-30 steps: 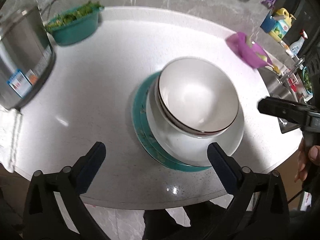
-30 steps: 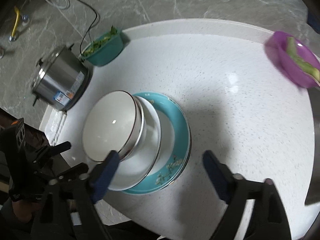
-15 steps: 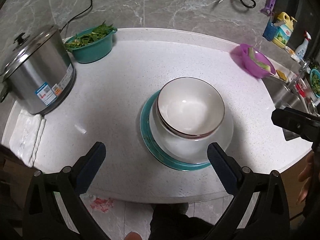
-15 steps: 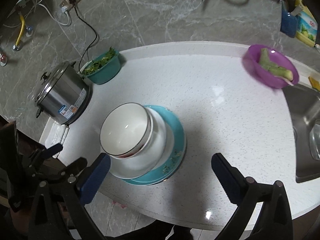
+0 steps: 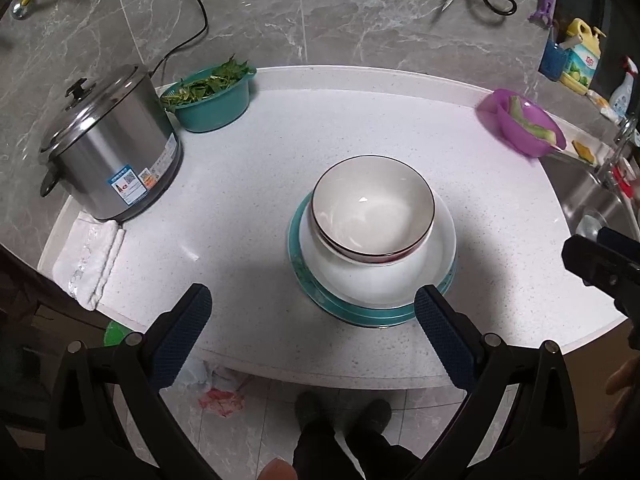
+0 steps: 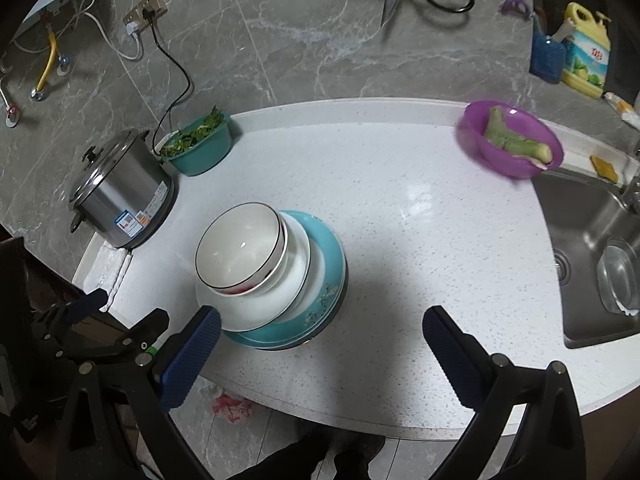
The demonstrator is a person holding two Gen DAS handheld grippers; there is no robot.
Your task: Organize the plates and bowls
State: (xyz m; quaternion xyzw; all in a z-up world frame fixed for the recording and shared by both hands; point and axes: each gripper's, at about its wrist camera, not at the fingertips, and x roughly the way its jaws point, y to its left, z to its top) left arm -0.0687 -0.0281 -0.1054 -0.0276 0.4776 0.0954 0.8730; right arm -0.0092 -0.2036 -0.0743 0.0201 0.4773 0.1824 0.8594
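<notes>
Dishes stacked at the near edge of a white worktop.

Two rimmed bowls sit nested on a white plate over a teal plate; the stacking looks finished, with no loose dishes in view. The left hand-held gripper and right hand-held gripper hang wide and empty over the near edge. Open room lies right and far of the stack, up to the sink; a steel pot stands left.
</notes>
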